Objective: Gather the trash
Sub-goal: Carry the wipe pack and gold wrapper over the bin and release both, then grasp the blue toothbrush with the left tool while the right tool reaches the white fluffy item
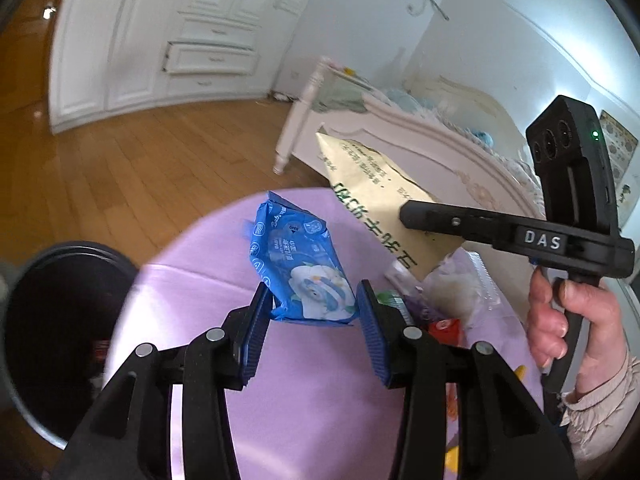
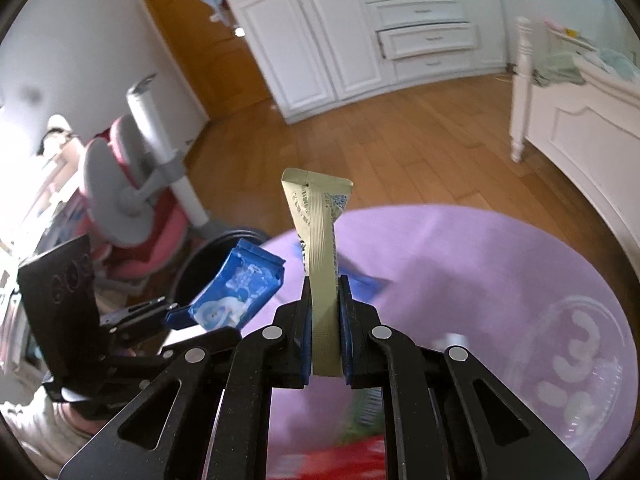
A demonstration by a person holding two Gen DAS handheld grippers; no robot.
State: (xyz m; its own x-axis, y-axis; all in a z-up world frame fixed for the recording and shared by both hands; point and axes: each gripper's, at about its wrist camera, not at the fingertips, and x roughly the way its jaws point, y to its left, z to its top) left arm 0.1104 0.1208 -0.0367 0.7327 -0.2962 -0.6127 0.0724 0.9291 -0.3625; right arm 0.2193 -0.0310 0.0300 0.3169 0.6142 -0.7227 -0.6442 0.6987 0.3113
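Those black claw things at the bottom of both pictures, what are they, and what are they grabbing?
They are grabbing tools that a person holds, one in each hand, with a camera on each. That is why you see two pictures. The left claw pinches a blue wipes packet. The right claw is shut on a flat tan paper packet. Below them is a round table with a purple cloth, more wrappers and a clear plastic lid. A black bin waits beside it.

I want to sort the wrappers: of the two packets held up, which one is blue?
The blue wipes packet, held in the left tool. The other, clamped in the right tool, is a flat tan packet with green print.
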